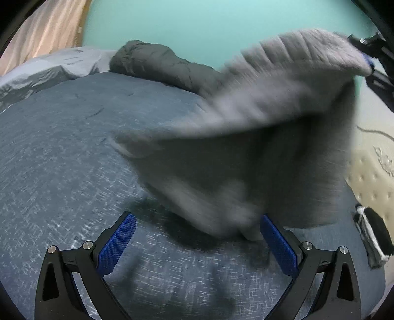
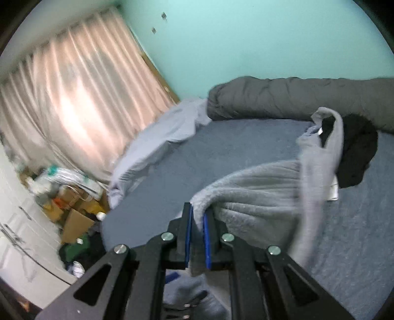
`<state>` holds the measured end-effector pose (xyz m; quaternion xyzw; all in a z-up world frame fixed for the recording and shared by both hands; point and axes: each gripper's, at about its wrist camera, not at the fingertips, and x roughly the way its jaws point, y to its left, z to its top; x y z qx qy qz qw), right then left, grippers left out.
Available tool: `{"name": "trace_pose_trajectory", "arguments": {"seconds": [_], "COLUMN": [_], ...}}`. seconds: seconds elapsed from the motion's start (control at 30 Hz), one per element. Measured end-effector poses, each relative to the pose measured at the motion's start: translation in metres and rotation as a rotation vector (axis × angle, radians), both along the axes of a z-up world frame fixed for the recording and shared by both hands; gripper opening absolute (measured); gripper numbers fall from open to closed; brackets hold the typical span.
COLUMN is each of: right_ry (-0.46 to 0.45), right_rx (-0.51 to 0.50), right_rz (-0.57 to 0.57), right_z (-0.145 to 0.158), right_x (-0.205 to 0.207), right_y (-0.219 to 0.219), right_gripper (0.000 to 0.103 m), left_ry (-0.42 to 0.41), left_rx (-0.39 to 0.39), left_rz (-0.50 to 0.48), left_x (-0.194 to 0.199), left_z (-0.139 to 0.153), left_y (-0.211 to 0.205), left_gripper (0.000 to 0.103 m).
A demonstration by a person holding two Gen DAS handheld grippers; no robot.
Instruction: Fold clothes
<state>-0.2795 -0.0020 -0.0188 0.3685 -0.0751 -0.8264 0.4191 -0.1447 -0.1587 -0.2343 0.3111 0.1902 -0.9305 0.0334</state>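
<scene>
Left wrist view: left tongs at bottom centre, blue pads spread wide, nothing pinched between them, poised over the blue bedspread. Grey fleece garment blurred, filling centre and right of the frame, lifted off the bed at upper right, lowest fold hanging just beside the right-hand blue pad; touching or not cannot be told. Right tongs at upper right edge, gripping the garment's raised corner. Dark rolled duvet along the far side of the bed against the turquoise wall. Black item with white cord at right edge.

Right wrist view: right tongs at bottom centre, pads pressed nearly together, pinching the fleece edge. Garment draped away toward centre right, collar loop raised at upper right, over a black cloth lying on the bedspread. Pink curtain at upper left; cardboard boxes and clutter at lower left.
</scene>
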Motion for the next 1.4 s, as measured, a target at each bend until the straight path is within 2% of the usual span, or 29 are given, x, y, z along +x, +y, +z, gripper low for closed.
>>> {"name": "trace_pose_trajectory", "arguments": {"seconds": [0.07,0.13,0.27,0.33,0.37,0.4,0.47,0.57,0.67,0.8,1.03,1.1,1.4], "right_ry": [-0.033,-0.076,-0.155,-0.175,-0.178,-0.176,-0.179,-0.202,-0.244,-0.253,-0.283,-0.292,-0.330], "right_rx": [0.081,0.118,0.122,0.150,0.163,0.175,0.187,0.173,0.134,0.135,0.171,0.181,0.182], "right_rz": [-0.027,-0.042,-0.043,-0.039,-0.040,-0.049,-0.082,-0.175,-0.262,-0.300,-0.281,-0.268,-0.277], "right_z": [-0.021,-0.046,-0.087,-0.104,-0.110,-0.114,-0.123,-0.133,-0.144,-0.155,-0.175,-0.183,-0.226], "right_x": [-0.013,-0.022,-0.028,-0.027,-0.026,-0.026,-0.027,-0.039,-0.058,-0.081,-0.127,-0.140,-0.194], "right_y": [-0.008,-0.005,0.017,0.029,0.037,0.044,0.059,0.089,0.116,0.125,0.096,0.085,0.044], "right_gripper": [0.009,0.013,0.014,0.029,0.040,0.045,0.046,0.059,0.059,0.061,0.063,0.068,0.069], "left_ry": [0.000,-0.003,-0.011,-0.014,-0.014,-0.015,-0.017,-0.020,-0.021,-0.017,-0.034,-0.044,-0.060], "left_rx": [0.007,0.014,0.024,0.028,0.028,0.028,0.027,0.025,0.024,0.011,-0.003,-0.013,-0.003], "left_rz": [0.018,0.030,0.038,0.040,0.041,0.043,0.045,0.048,0.051,0.057,0.048,0.045,0.055], "left_x": [0.001,0.003,0.003,0.002,0.002,0.001,0.000,-0.004,-0.009,-0.015,-0.034,-0.039,-0.053], "left_z": [0.000,-0.001,-0.005,-0.007,-0.007,-0.008,-0.009,-0.010,-0.010,-0.009,-0.018,-0.022,-0.032], "left_y": [-0.006,-0.012,-0.018,-0.020,-0.020,-0.020,-0.020,-0.020,-0.021,-0.021,-0.019,-0.017,-0.021], "left_gripper": [0.103,0.103,0.103,0.103,0.103,0.103,0.103,0.103,0.103,0.103,0.103,0.103,0.103]}}
